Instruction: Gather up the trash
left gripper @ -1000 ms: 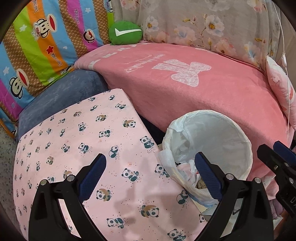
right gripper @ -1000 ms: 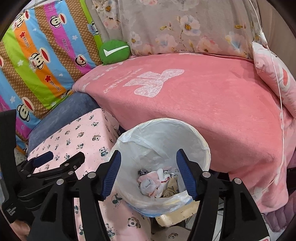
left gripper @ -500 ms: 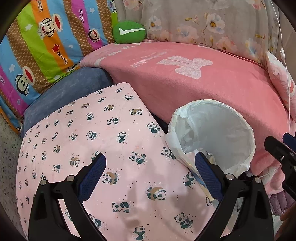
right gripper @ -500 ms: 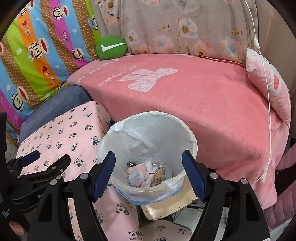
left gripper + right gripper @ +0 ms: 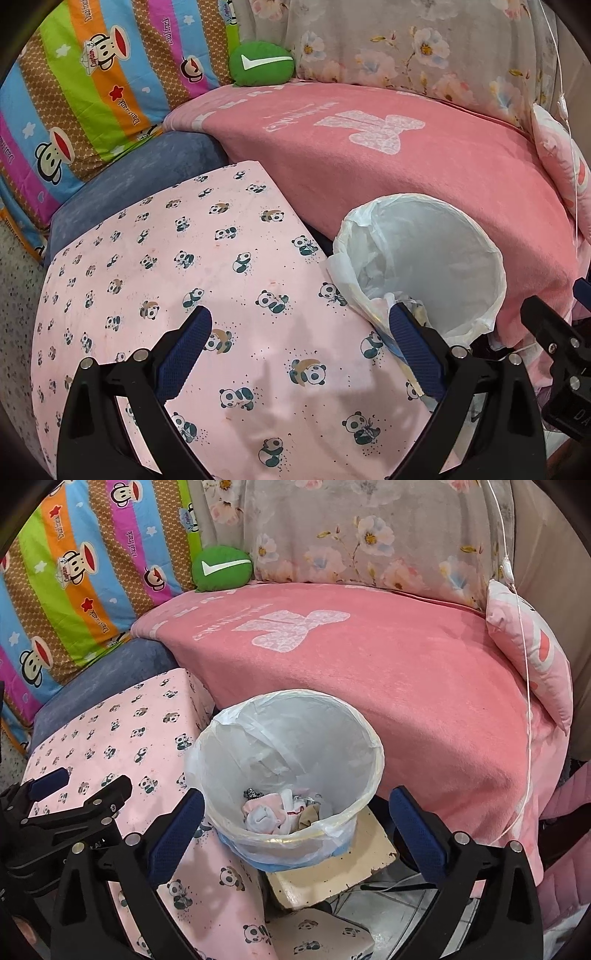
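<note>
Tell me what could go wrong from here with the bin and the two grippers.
1. The lined trash bin sits tilted on a pale block squeezed between the panda-print cushion and the pink blanket; a nudge might tip it.
2. The right gripper, jaws just opened wide and empty, hangs over the rim and could snag the loose liner.
3. The left gripper is close beside it; they might collide.

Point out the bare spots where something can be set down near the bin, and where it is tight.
Free: the panda-print top, bordered by the blue cushion and the lined bin; also the pink blanket between the bin and the floral cushion. Tight: the narrow gap between bin and panda-print top, and the cluttered floor under the bin.
</note>
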`<control>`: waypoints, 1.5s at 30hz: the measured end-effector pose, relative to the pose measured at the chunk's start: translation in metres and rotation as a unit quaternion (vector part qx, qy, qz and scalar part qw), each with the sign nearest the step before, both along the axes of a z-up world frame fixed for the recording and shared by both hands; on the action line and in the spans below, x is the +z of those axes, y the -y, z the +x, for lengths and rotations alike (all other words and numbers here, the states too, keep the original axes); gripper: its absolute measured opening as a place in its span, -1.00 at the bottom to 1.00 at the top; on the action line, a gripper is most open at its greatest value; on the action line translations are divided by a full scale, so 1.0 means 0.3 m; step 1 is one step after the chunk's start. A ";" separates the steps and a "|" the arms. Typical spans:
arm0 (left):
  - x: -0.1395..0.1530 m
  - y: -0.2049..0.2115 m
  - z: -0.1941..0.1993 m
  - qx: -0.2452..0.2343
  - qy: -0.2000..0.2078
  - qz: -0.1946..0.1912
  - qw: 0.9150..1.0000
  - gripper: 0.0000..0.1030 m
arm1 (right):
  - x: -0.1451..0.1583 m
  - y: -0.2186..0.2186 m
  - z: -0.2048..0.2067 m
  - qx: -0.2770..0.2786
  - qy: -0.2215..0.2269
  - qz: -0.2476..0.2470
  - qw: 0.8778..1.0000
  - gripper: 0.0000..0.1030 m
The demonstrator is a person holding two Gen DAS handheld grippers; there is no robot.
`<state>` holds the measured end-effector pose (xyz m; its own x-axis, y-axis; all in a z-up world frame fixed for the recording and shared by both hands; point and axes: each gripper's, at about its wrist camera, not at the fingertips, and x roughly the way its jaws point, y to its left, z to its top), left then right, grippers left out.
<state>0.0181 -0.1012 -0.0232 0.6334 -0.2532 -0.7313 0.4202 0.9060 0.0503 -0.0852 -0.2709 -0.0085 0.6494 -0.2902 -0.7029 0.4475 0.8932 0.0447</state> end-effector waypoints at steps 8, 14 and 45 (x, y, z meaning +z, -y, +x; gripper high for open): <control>-0.004 0.014 -0.019 -0.005 0.000 0.001 1.000 0.81 | -0.007 0.005 -0.009 -0.007 -0.004 -0.001 1.000 0.92; 0.001 0.031 -0.027 -0.010 0.004 0.003 1.000 0.85 | -0.012 0.019 -0.018 -0.013 -0.008 -0.002 1.000 0.92; -0.024 0.075 -0.038 -0.008 -0.019 0.013 1.000 0.86 | -0.038 0.078 -0.024 -0.028 -0.012 0.012 0.999 0.92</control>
<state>0.0066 -0.1237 -0.0303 0.6005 -0.2434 -0.7616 0.4370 0.8976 0.0577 -0.0922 -0.2943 -0.0200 0.6158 -0.3086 -0.7249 0.4981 0.8654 0.0547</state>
